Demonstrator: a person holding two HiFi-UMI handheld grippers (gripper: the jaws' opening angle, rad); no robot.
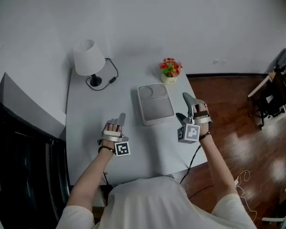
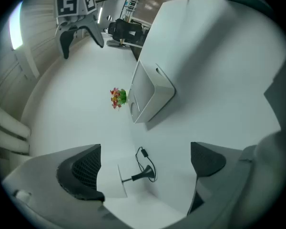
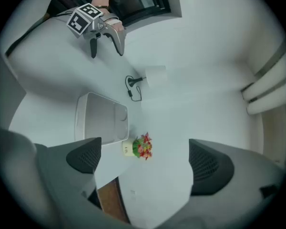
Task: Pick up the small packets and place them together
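No small packet shows in any view. Both grippers hover over a white table [image 1: 86, 128]. My left gripper [image 1: 118, 120] is at the front left, jaws wide open with nothing between them, pointing toward the far edge. My right gripper [image 1: 185, 107] stands open and empty just right of a white lidded tray [image 1: 155, 103]. In the left gripper view my own open jaws [image 2: 145, 163] frame the lamp, with the tray [image 2: 150, 92] and the right gripper [image 2: 78, 27] beyond. In the right gripper view the open jaws [image 3: 145, 159] look over the tray [image 3: 101, 118] toward the left gripper [image 3: 105, 37].
A white table lamp [image 1: 89, 61] with a black base and cord stands at the back left. A small pot of red flowers [image 1: 170, 69] sits at the back right corner. The table's right edge drops to a wooden floor [image 1: 229, 109]. Dark furniture stands at the left.
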